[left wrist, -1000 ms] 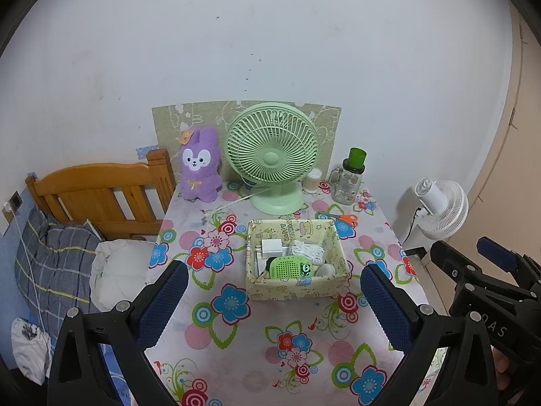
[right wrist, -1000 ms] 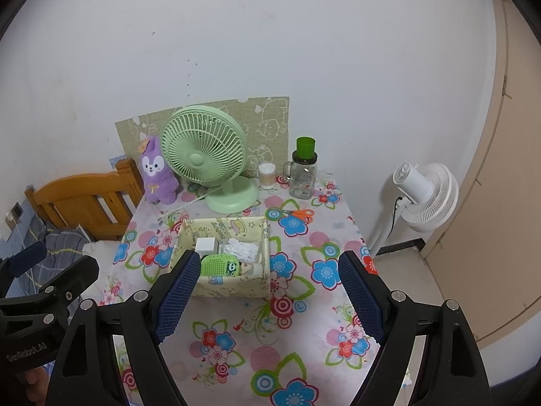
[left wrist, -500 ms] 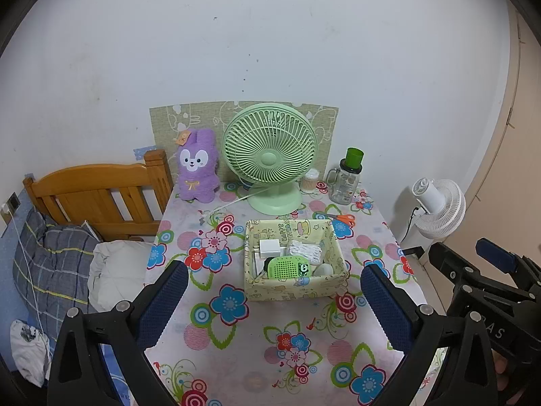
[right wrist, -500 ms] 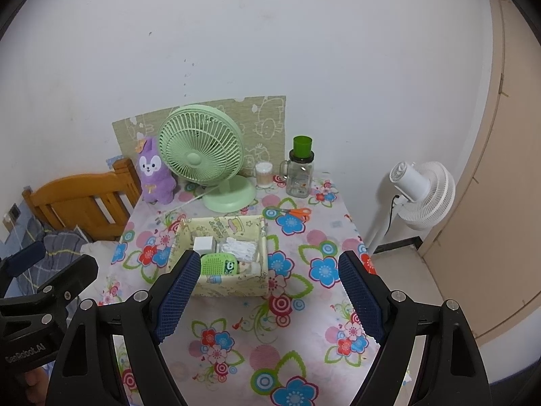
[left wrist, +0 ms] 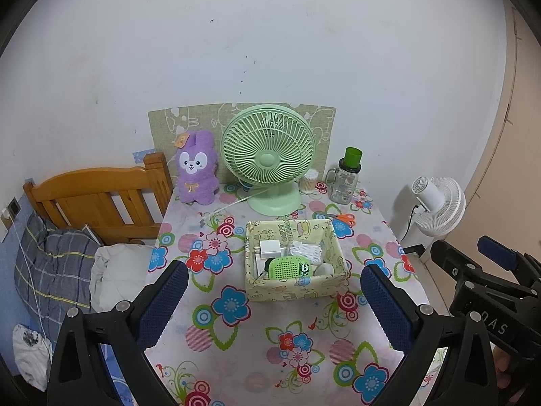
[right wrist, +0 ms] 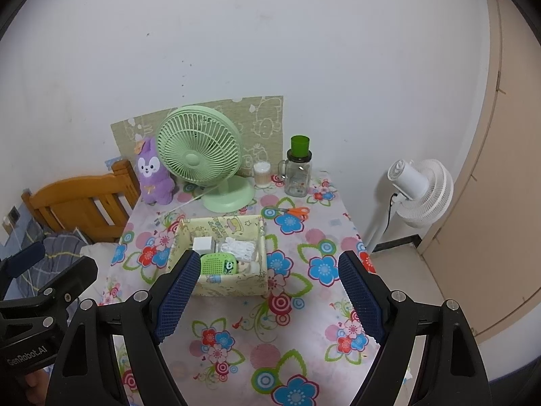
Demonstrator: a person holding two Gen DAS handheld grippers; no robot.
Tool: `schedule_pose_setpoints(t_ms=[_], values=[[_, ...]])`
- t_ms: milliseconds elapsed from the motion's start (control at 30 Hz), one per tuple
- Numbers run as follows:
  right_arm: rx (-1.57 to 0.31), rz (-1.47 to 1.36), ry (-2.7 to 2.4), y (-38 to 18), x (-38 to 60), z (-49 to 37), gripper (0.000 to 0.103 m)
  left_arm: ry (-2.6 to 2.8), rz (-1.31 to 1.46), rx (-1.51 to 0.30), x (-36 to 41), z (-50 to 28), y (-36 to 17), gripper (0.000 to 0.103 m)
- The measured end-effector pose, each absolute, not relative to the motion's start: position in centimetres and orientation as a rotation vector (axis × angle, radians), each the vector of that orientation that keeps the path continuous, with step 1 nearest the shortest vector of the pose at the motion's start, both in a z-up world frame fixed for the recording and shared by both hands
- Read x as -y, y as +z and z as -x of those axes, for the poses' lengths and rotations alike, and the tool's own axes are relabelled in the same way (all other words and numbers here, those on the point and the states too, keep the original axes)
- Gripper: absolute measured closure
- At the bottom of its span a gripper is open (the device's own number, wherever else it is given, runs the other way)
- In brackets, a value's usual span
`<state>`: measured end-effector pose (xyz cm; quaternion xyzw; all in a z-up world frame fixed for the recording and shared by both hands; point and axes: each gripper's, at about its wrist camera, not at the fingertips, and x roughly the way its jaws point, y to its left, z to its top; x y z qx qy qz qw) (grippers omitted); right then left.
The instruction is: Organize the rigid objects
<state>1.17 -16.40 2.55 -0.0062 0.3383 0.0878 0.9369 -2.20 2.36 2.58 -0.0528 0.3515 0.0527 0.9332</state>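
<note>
A yellow patterned box stands mid-table on the flowered cloth. In it lie a white charger, a coiled white cable, a green perforated case with a panda and a small white round piece. Orange-handled scissors lie on the cloth behind the box. My left gripper hangs open above the near side of the table with nothing between its fingers. My right gripper is open too and holds nothing; its left finger overlaps the box in the right wrist view.
At the back stand a green desk fan, a purple plush rabbit, a swab pot and a green-lidded jar. A wooden bed end with bedding is left of the table; a white floor fan is on its right.
</note>
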Motion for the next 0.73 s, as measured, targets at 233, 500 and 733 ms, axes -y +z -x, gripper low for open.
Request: schedule_pose_setpoints(t_ms=[233, 500, 733], values=[[-0.687, 0.023, 0.183, 2.5, 16.3, -1.1, 0.017, 0.108, 0.103, -0.720, -2.5, 2.3, 2.6, 0.000], [-0.699, 0.015, 0.185, 2.4, 16.3, -1.4, 0.017, 0.108, 0.085, -0.731, -2.4, 2.2, 2.4, 0.000], [-0.739, 0.009, 0.180, 1.2, 15.9, -2.1, 0.017, 0.127, 0.085, -0.768, -3.0, 1.4, 1.3, 0.000]])
